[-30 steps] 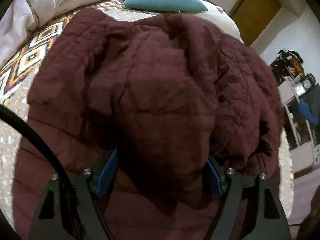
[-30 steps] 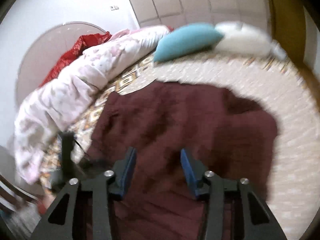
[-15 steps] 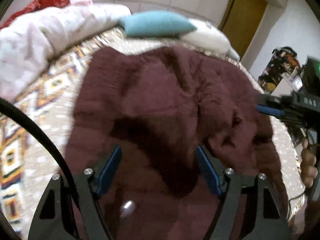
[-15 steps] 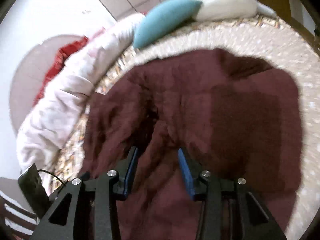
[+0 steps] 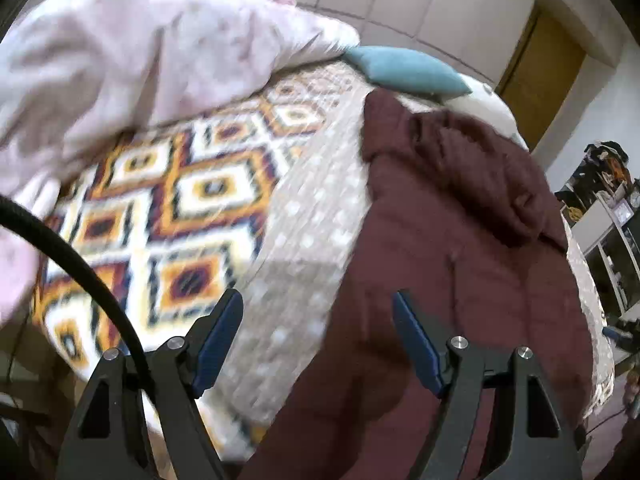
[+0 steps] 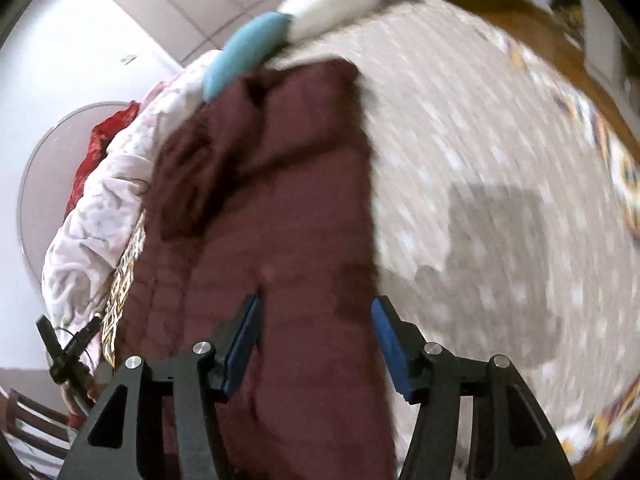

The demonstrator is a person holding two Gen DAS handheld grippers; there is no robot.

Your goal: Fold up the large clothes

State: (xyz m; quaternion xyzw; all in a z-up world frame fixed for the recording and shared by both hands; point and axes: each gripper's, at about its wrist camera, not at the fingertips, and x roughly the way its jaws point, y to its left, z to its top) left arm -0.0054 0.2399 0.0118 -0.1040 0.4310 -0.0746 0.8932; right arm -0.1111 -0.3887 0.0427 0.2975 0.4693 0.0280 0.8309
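The maroon jacket now lies as a long, narrow strip on the bed, running from the near edge up toward the teal pillow. A second ago it was spread wide across the patterned bedspread and filled most of the left wrist view; now a broad stretch of bare bedspread shows to its left. In the right wrist view the jacket has a fairly straight right edge, with dotted bedspread open beyond it. This suggests both sides have been brought in over the middle, so the lengthwise folds look done.

The left tool hangs released, its blue pads spread wide and gripping nothing; it sits above the jacket's left edge, one pad over the bedspread and the other over the fabric. The right tool is likewise released and empty, hovering over the near end of the strip. Both have pulled back from the cloth since half a second ago.

The upper end is still lumpy near the pillow. What probably remains is a crosswise fold, taking the near hem up toward the collar.
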